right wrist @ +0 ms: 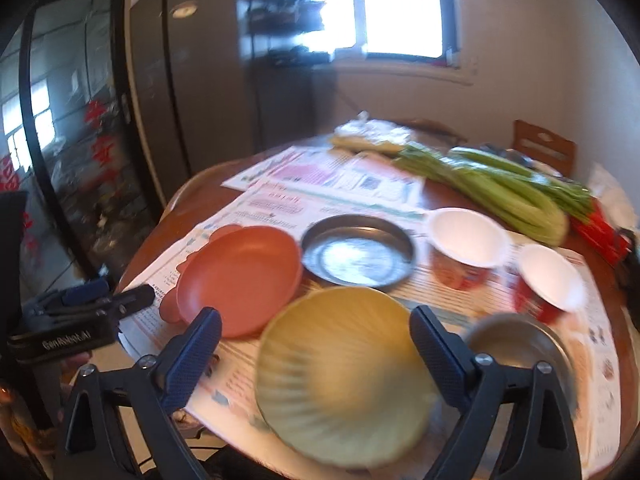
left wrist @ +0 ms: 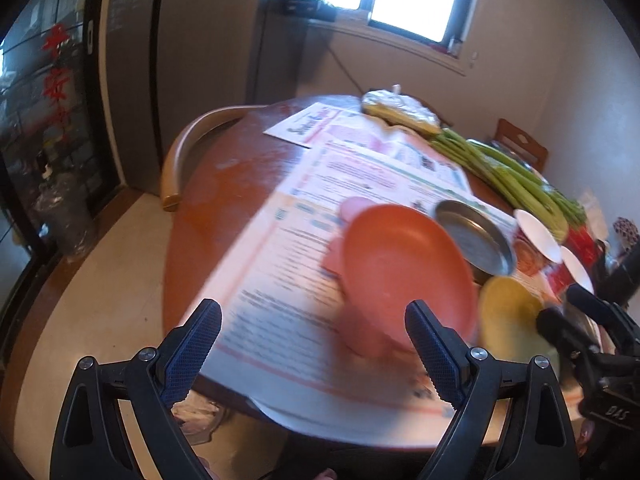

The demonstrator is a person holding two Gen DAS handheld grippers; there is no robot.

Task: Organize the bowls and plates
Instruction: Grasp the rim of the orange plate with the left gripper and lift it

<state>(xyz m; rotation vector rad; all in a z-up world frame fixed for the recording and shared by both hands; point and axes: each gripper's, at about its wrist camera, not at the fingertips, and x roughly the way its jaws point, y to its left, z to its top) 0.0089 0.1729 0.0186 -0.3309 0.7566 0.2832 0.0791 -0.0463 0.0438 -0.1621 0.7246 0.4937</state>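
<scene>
An orange plate (left wrist: 404, 276) (right wrist: 242, 280) with ear-shaped tabs lies on the newspaper-covered table. A yellow ribbed plate (right wrist: 340, 376) (left wrist: 510, 320) lies near the front edge. A round metal pan (right wrist: 358, 254) (left wrist: 476, 240) sits behind them. Two white bowls with red sides (right wrist: 468, 242) (right wrist: 550, 276) stand to the right. A steel bowl (right wrist: 516, 344) sits at the front right. My left gripper (left wrist: 314, 350) is open above the table edge, left of the orange plate. My right gripper (right wrist: 316, 350) is open, its fingers either side of the yellow plate.
Green celery stalks (right wrist: 492, 184) and a foil-wrapped bundle (right wrist: 372, 132) lie at the back of the round wooden table (left wrist: 224, 184). A wooden chair (right wrist: 544, 150) stands behind right. A curved chair back (left wrist: 188, 140) is at the table's left.
</scene>
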